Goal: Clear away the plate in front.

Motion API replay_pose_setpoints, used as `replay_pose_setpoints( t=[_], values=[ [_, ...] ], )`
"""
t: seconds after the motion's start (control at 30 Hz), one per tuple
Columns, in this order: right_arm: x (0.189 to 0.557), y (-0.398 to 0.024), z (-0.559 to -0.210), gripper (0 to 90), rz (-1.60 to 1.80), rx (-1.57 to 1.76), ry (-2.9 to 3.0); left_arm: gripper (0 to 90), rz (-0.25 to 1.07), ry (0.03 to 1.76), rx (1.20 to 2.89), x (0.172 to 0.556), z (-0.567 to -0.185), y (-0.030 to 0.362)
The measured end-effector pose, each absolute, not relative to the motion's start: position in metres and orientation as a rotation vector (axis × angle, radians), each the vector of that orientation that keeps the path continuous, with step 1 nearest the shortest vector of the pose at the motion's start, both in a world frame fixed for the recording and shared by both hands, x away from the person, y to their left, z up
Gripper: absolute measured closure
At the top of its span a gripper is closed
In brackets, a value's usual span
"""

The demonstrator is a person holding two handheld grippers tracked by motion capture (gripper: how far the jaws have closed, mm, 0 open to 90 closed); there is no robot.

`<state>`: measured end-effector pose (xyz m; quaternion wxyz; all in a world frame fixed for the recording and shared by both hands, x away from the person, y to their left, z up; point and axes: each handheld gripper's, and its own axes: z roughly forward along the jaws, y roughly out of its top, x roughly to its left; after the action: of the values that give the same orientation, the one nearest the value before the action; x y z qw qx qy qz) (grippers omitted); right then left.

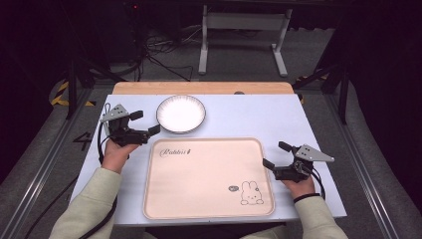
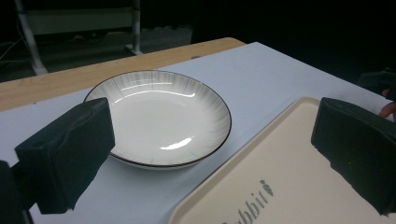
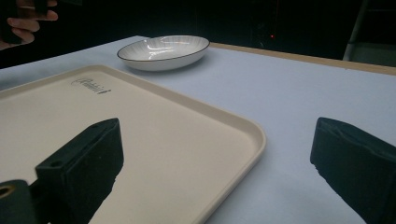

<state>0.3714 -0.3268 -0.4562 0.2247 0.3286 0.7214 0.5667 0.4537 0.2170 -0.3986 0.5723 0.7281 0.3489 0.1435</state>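
A cream tray [image 1: 199,184] with rounded corners lies on the near half of the table, square to its front edge. Nothing rests in it; its floor carries a small script logo [image 1: 175,151] near the far left corner and a line drawing of a rabbit [image 1: 251,193] near the near right corner. Just beyond the tray's far left corner, apart from its rim, sits a shallow white plate [image 1: 181,113] with a thin dark rim and fine grey lines fanning in from the edge. The plate holds nothing, and light glints off its glazed bottom in the left gripper view [image 2: 159,116].

The left gripper [image 1: 145,123] is held at the left of the tray's far corner, just beside the plate, with its jaws spread wide and nothing between them; in its own view one jaw frames the plate and the other hangs over the tray's corner. The right gripper [image 1: 276,155] is held at the tray's right edge, jaws also spread wide and empty, one over the tray's floor and one over bare table.

The table [image 1: 249,119] is covered in a pale blue-grey sheet, with a strip of light wood [image 1: 199,88] showing along its far edge. Beyond it the room is dark, with a grey floor, loose black cables [image 1: 159,50] and a white metal frame [image 1: 244,35]. Yellow-and-black striped tape [image 1: 62,94] marks the floor at left.
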Motion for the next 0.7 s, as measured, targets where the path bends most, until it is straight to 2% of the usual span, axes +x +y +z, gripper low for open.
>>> replay_pose_setpoints(
  t=[0.43, 0.7],
  values=[
    [0.372, -0.326, -0.456, 3.1, 1.552, 0.911, 1.996, 0.8, 0.314, 0.88, 1.729, 0.48, -0.403, 0.213],
    [0.372, -0.326, -0.456, 3.1, 1.552, 0.907, 1.996, 1.6, 0.246, 0.923, 1.651, 0.492, -0.399, 0.221]
  ],
)
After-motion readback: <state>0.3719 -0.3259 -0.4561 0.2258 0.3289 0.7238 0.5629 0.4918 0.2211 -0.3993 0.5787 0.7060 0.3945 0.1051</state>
